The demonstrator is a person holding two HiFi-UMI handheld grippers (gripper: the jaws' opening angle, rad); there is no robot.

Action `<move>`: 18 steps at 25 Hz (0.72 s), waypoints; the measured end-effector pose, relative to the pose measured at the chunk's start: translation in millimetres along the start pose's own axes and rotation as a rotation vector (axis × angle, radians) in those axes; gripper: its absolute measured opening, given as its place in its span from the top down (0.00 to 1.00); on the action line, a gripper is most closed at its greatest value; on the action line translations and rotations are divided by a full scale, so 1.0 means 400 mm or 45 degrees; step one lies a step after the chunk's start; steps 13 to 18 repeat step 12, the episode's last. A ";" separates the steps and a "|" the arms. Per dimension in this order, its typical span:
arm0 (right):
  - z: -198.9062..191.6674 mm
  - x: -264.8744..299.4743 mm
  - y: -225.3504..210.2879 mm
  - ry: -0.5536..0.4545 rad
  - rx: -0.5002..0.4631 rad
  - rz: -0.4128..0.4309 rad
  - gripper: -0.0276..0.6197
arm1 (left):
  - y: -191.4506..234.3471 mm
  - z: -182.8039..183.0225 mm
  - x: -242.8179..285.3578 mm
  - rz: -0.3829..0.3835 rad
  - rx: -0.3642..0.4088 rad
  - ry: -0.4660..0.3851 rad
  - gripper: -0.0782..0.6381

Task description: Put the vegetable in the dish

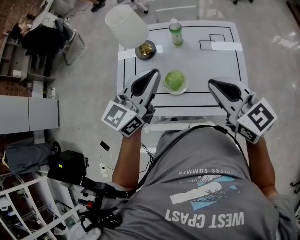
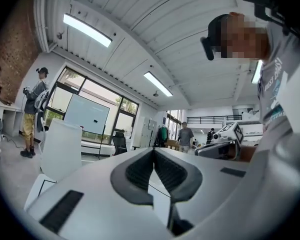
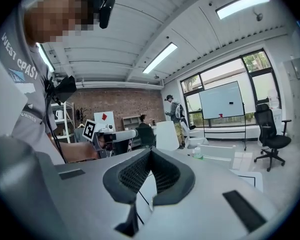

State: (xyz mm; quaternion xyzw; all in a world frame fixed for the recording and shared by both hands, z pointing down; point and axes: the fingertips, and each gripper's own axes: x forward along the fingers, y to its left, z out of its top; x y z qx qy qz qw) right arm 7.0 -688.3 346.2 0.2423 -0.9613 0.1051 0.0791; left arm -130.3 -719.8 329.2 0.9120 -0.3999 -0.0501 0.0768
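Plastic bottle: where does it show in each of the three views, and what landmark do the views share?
Head view: the plastic bottle stands top centre, near the table's far edge.
Left gripper view: not in it.
Right gripper view: the plastic bottle is small, just right of centre, at mid-height.
Shared landmark: the white table with black taped lines.

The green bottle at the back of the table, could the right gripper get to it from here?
Probably yes: only bare table lies between the right gripper and the bottle; the cabbage sits off to one side. Its shut jaws would need to open first.
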 end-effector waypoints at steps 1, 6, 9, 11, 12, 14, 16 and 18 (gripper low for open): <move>-0.002 -0.007 0.001 0.002 -0.003 0.000 0.95 | -0.004 0.003 -0.006 0.008 0.005 -0.005 0.88; -0.018 -0.034 0.002 0.021 -0.002 -0.006 0.95 | -0.017 0.005 -0.031 0.048 0.008 -0.022 0.88; -0.028 -0.041 0.010 0.037 0.001 -0.004 0.95 | -0.027 0.003 -0.045 0.057 0.006 -0.020 0.88; -0.029 -0.043 0.015 0.042 -0.001 -0.002 0.95 | -0.031 0.003 -0.051 0.061 0.005 -0.018 0.88; -0.029 -0.044 0.018 0.044 -0.002 -0.001 0.95 | -0.033 0.003 -0.054 0.064 0.004 -0.017 0.88; -0.029 -0.044 0.018 0.044 -0.002 -0.001 0.95 | -0.033 0.003 -0.054 0.064 0.004 -0.017 0.88; -0.029 -0.044 0.018 0.044 -0.002 -0.001 0.95 | -0.033 0.003 -0.054 0.064 0.004 -0.017 0.88; -0.029 -0.044 0.018 0.044 -0.002 -0.001 0.95 | -0.033 0.003 -0.054 0.064 0.004 -0.017 0.88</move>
